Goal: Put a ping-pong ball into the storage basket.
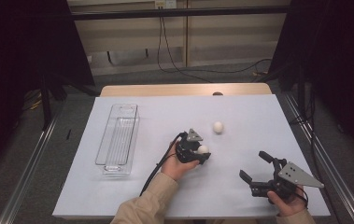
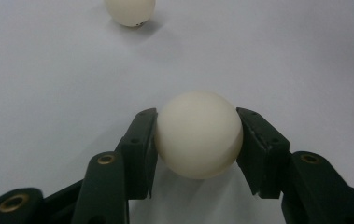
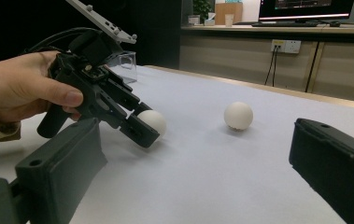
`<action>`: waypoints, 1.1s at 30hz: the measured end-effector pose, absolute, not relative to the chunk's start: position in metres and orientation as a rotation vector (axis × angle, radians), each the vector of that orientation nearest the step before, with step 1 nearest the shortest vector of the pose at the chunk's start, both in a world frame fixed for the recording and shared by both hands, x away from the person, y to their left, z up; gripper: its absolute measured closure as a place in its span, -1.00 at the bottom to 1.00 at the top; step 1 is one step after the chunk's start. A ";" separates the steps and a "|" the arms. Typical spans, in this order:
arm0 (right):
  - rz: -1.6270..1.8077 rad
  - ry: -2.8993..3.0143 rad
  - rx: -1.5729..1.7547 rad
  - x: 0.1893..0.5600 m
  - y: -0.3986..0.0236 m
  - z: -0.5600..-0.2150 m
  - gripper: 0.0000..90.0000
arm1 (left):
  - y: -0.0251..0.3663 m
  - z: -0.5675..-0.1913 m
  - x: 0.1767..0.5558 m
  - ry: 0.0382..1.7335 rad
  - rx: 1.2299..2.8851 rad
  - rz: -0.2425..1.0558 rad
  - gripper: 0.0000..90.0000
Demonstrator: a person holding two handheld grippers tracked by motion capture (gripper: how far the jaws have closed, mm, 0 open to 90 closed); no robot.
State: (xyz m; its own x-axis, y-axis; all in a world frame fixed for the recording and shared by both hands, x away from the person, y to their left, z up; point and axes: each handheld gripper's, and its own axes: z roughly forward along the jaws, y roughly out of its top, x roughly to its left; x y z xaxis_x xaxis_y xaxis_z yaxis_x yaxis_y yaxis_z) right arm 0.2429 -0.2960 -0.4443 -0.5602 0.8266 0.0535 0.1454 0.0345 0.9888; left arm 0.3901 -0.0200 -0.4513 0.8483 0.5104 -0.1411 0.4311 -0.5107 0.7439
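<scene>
Left gripper (image 1: 202, 151): jaws clenched on a white ball (image 2: 199, 134), both pads pressing its sides, near the middle of the white table (image 1: 240, 112).
Second ball (image 1: 218, 127): loose on the table at about one o'clock from the held one, near but apart.
Right gripper (image 1: 255, 167): jaws spread wide with nothing between them, at about four o'clock from the left gripper.
Clear tray (image 1: 118, 137): at nine o'clock, well apart.

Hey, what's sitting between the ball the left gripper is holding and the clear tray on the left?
Nothing: in the high view, only bare white table cover lies between the held ball in the left gripper and the clear tray.
</scene>
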 end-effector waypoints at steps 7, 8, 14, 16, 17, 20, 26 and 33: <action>1.569 1.760 0.984 0.243 -0.295 -0.445 -0.95 | -0.018 -0.448 0.389 0.682 2.180 0.110 0.13; 1.568 1.760 0.985 0.243 -0.296 -0.444 -0.95 | -0.018 -0.447 0.389 0.683 2.179 0.108 0.13; 1.568 1.762 0.984 0.243 -0.295 -0.444 -0.95 | -0.015 -0.445 0.390 0.682 2.184 0.107 0.13; 1.568 1.761 0.983 0.243 -0.295 -0.444 -0.95 | -0.014 -0.444 0.390 0.683 2.181 0.108 0.13; 1.570 1.760 0.985 0.243 -0.295 -0.444 -0.95 | -0.013 -0.444 0.390 0.684 2.180 0.105 0.13; 1.568 1.762 0.982 0.243 -0.295 -0.444 -0.95 | -0.011 -0.442 0.390 0.692 2.180 0.103 0.13; 1.568 1.763 0.981 0.243 -0.295 -0.444 -0.95 | -0.008 -0.439 0.391 0.695 2.174 0.103 0.13; 1.569 1.765 0.979 0.243 -0.295 -0.444 -0.95 | -0.004 -0.437 0.391 0.706 2.176 0.097 0.13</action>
State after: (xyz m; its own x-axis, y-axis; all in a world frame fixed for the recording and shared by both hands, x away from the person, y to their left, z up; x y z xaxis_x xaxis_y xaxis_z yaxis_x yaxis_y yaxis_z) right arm 0.2429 -0.2949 -0.4444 -0.5645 0.8240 0.0491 0.1453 0.0407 0.9885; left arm 0.3910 -0.0044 -0.4368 0.8395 0.5176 -0.1652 0.4539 -0.5010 0.7369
